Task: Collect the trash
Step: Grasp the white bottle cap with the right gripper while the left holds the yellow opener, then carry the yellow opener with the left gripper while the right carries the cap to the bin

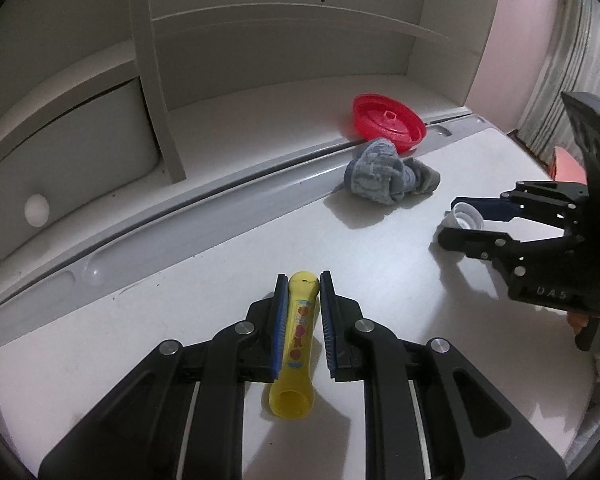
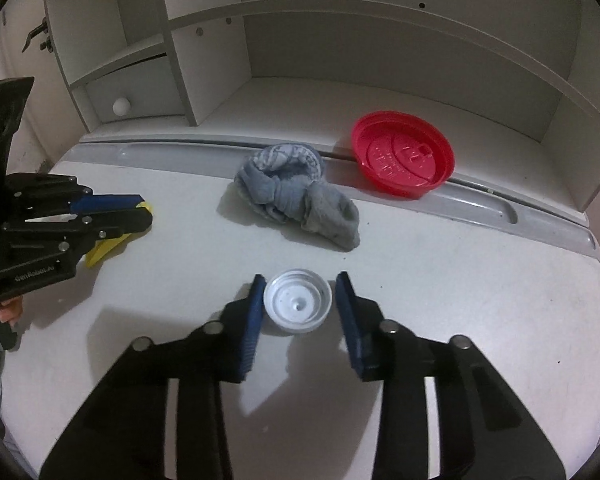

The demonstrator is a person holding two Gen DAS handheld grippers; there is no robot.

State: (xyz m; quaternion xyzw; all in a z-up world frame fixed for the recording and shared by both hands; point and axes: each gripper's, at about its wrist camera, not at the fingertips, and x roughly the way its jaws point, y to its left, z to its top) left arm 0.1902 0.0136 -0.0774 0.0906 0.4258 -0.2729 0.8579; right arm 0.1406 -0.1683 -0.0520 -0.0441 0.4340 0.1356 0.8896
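A yellow plastic tube (image 1: 298,344) with heart stickers lies on the white table (image 1: 180,320), its open end toward the camera. My left gripper (image 1: 304,280) is shut on it, both blue pads against its sides; the right wrist view shows that gripper (image 2: 146,211) at the left, with the tube (image 2: 104,250) sticking out below it. A white bottle cap (image 2: 298,304) lies hollow side up between the pads of my right gripper (image 2: 300,280). The left pad is at its rim and a thin gap shows on the right. The left wrist view shows that gripper (image 1: 450,220) around the cap (image 1: 464,216).
A crumpled grey sock (image 2: 296,196) lies near the table's back groove. A red round lid (image 2: 402,156) leans on the ledge of the white shelf unit (image 2: 380,92) behind it. A small drawer with a round knob (image 1: 36,210) is at far left. A hand (image 1: 580,320) holds the right gripper's handle.
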